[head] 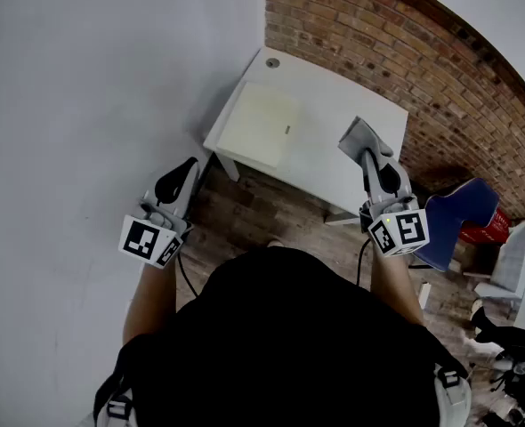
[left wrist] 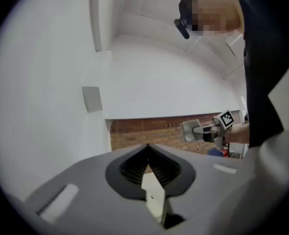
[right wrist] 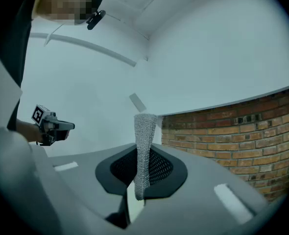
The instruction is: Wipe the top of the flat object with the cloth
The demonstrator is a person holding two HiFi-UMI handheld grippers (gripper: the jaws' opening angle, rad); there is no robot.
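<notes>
1. Under the head camera, a white table [head: 334, 145] stands against a brick wall [head: 405, 52]. The flat object [head: 258, 124], a pale panel, lies on the table's left part, near the edge. Neither gripper touches it.
   - The left gripper [head: 184, 169] hangs off the table's left edge. The right gripper [head: 374, 160] is above the table's right part with the cloth [head: 359, 136] sticking out past its tips.
   - The small mark on the panel is too small to read, and the person's body hides the table's near side.
2. Left gripper view: the left gripper [left wrist: 148, 153] has its jaws together with nothing between them. The panel is out of frame.
   - Risk: with this gripper idle, the loose panel could slide towards the edge under wiping pressure.
3. Right gripper view: the right gripper [right wrist: 143, 148] is clamped on the cloth [right wrist: 144, 131], a narrow upright fold.
   - Risk: little cloth shows beyond the tips, so hard jaw could scrape the panel, or the fold could slip out.
   - The table is not visible.
</notes>
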